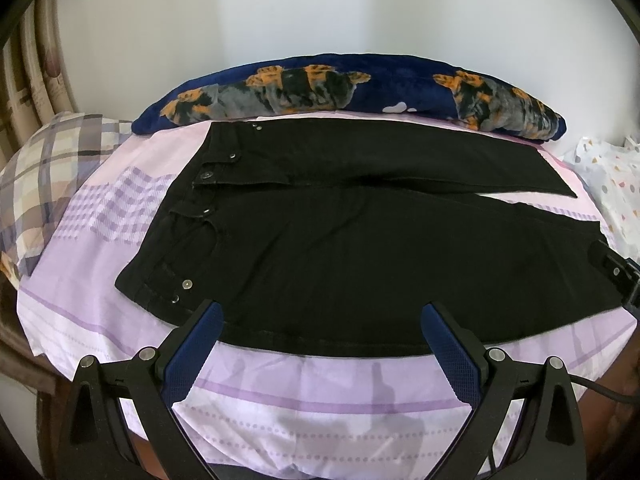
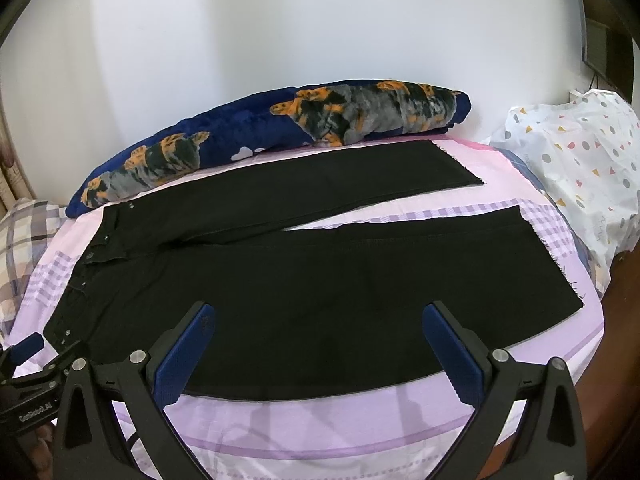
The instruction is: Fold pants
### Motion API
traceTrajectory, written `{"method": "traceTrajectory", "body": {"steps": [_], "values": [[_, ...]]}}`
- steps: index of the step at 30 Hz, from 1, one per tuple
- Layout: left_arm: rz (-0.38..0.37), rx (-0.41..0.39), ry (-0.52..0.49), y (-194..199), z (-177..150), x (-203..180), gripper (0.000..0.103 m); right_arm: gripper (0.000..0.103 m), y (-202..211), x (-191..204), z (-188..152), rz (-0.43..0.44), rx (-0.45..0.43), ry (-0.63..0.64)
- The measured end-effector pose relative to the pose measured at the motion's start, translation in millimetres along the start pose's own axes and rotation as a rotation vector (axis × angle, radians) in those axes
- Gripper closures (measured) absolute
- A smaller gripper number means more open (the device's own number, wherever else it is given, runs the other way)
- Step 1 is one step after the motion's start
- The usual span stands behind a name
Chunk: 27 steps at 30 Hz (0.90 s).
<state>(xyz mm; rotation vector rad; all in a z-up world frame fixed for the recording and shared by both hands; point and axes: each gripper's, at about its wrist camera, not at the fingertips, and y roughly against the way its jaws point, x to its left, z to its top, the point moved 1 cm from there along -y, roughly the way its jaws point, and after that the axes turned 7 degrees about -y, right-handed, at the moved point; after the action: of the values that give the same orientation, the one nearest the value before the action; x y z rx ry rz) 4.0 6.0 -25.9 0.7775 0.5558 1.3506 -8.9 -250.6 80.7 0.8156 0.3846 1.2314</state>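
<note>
Both hand-held grippers hover with blue-padded jaws spread wide, holding nothing. The left gripper (image 1: pixel 320 312) hangs over the near edge of the black pants (image 1: pixel 360 248) by the waistband; the right gripper (image 2: pixel 318 312) hangs over the near leg. The pants lie flat, legs parted, on a lilac bedsheet (image 1: pixel 300 396) before a navy patterned blanket (image 1: pixel 380 80).

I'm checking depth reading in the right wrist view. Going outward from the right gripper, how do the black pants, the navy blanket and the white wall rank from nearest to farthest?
From the right gripper, which is open:
1. Black pants, flat on the bed just ahead of the fingertips, waist to the left.
2. Navy blanket, rolled along the far edge of the bed beyond the pants.
3. White wall, behind the blanket.
</note>
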Motion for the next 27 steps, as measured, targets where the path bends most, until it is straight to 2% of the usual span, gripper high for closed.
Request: {"method": "traceTrajectory", "body": {"steps": [27], "values": [[-0.001,0.003,0.002,0.3,-0.7,-2.3,0.004,0.000,-1.2,3.9,-0.4,0.003,0.005,0.001]]}}
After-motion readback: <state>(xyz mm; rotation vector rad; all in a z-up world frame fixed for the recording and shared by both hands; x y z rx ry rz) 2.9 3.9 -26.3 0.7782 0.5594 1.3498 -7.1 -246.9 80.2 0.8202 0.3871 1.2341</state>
